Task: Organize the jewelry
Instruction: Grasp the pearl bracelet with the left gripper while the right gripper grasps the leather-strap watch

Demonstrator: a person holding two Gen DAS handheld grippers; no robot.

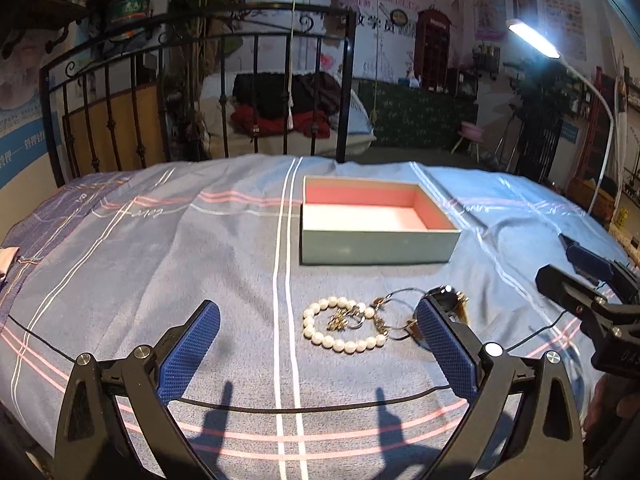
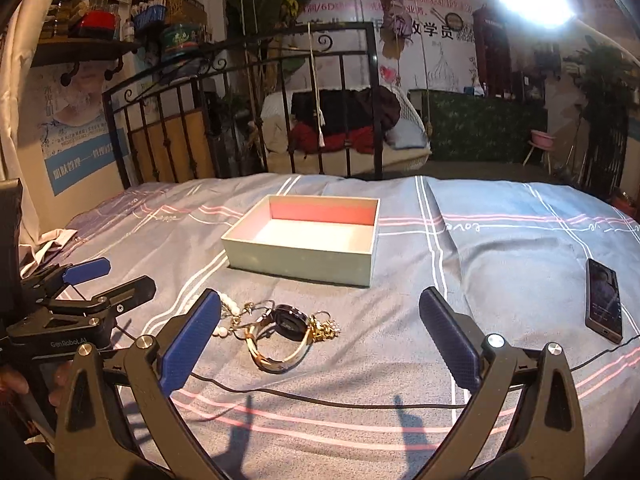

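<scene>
Between our two spread pairs of fingers (image 1: 444, 336) the jewelry (image 2: 280, 328) lies bunched on the bed (image 2: 500, 264), box (image 2: 304, 264) just beyond, both grippers equally near

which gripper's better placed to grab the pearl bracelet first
Left, probably. The pearl bracelet lies in full view between the open left gripper. In the right wrist view the right gripper, also open, frames the watch instead.

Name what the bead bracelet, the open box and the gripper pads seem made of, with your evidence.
Bead bracelet: pearl or imitation pearl, glossy cream rounds. Open box: likely matte card, thin straight walls, pink lining. Pads: probably rubber or plastic, blue with fine knurled texture.
</scene>
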